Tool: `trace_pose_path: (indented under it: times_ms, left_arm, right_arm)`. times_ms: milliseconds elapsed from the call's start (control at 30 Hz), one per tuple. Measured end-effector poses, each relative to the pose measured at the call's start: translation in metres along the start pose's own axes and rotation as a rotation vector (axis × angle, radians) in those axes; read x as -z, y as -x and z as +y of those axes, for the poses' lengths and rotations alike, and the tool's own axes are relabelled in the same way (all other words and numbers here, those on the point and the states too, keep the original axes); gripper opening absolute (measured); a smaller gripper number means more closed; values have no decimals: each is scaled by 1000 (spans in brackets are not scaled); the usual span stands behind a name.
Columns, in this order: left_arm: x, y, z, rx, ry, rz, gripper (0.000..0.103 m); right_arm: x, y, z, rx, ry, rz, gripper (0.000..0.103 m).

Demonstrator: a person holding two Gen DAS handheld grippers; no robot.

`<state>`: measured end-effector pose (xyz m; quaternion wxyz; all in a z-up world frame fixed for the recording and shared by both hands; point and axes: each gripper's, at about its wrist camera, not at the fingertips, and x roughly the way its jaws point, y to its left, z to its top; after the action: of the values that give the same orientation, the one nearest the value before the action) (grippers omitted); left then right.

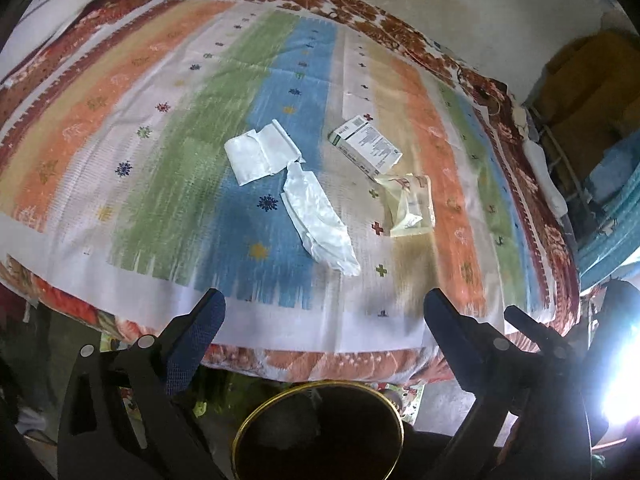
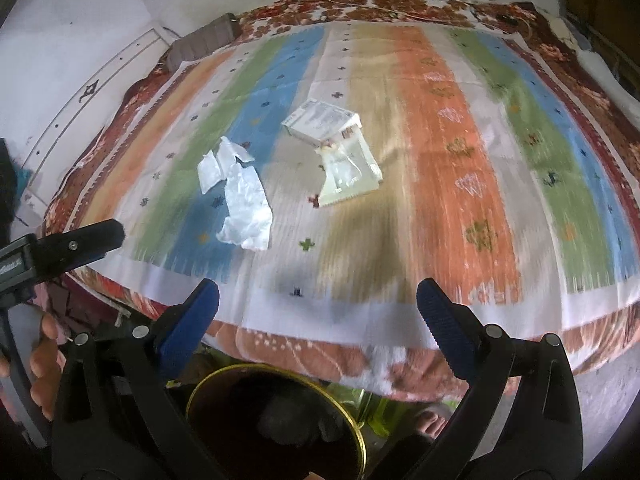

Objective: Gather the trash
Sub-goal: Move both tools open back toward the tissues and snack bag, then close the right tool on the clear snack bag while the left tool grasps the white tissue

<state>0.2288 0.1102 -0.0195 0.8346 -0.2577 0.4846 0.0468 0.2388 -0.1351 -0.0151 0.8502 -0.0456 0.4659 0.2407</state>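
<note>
1. Across the striped bed cover (image 1: 160,128), the left wrist view shows four pieces of trash: a flat white wrapper (image 1: 258,156) on the green and blue stripes, a crumpled white plastic bag (image 1: 320,224) touching its lower corner, a small white carton (image 1: 366,146) to the right, and a yellowish clear packet (image 1: 412,208) just below the carton.
2. Left gripper (image 1: 320,308) hangs over the near edge of the bed, its jaws spread wide with nothing between them.
3. Below it stands a dark bin with a gold rim (image 1: 256,420); a crumpled dark lump lies inside.
4. From the right wrist view, the same trash lies mid-bed: the wrapper (image 2: 210,170) and the plastic bag (image 2: 246,216) on the left, the carton (image 2: 320,122) and the packet (image 2: 350,178) touching each other.
5. Right gripper (image 2: 318,300) is also wide apart and empty, above the bin (image 2: 200,392).
6. At the left edge, the other gripper's finger (image 2: 84,242) juts in, with a hand (image 2: 44,364) below it.
</note>
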Motion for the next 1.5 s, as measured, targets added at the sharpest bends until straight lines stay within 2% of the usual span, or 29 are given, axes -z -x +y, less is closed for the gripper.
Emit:
trace_pose_path:
  times_ms: [167, 267, 333, 433, 700, 800, 933, 1200, 1333, 1433, 1500]
  left_arm:
    - [-14, -15, 8, -2, 10, 12, 97]
    - [-21, -22, 10, -9, 7, 10, 96]
    - [-24, -26, 10, -2, 4, 10, 96]
    - [-28, -36, 10, 3, -2, 19, 94]
    - [-42, -71, 18, -31, -25, 56, 85]
    - [-45, -85, 25, -8, 10, 85, 80]
    - [-47, -99, 32, 9, 43, 107, 70]
    - [-54, -115, 34, 28, 36, 99, 57]
    - [-55, -124, 38, 90, 93, 127, 56]
    - [-55, -130, 38, 76, 91, 126, 53]
    - [-53, -136, 35, 61, 72, 134, 48]
  right_arm:
    - [-16, -8, -3, 9, 38, -36, 94]
    - [-26, -14, -16, -4, 5, -67, 94]
    - [-30, -20, -18, -14, 12, -57, 94]
    - [-36, -35, -22, 23, 30, -37, 94]
    - [-55, -58, -24, -7, 55, -64, 94]
    - [-63, -70, -36, -66, 3, -60, 91]
    - [-74, -88, -49, -86, -39, -44, 86]
    - [-96, -118, -54, -105, -30, -17, 74]
    - [-101, -131, -56, -141, -40, 3, 64]
    - [-99, -140, -57, -198, -47, 28, 51]
    - [-97, -143, -54, -185, -34, 39, 43]
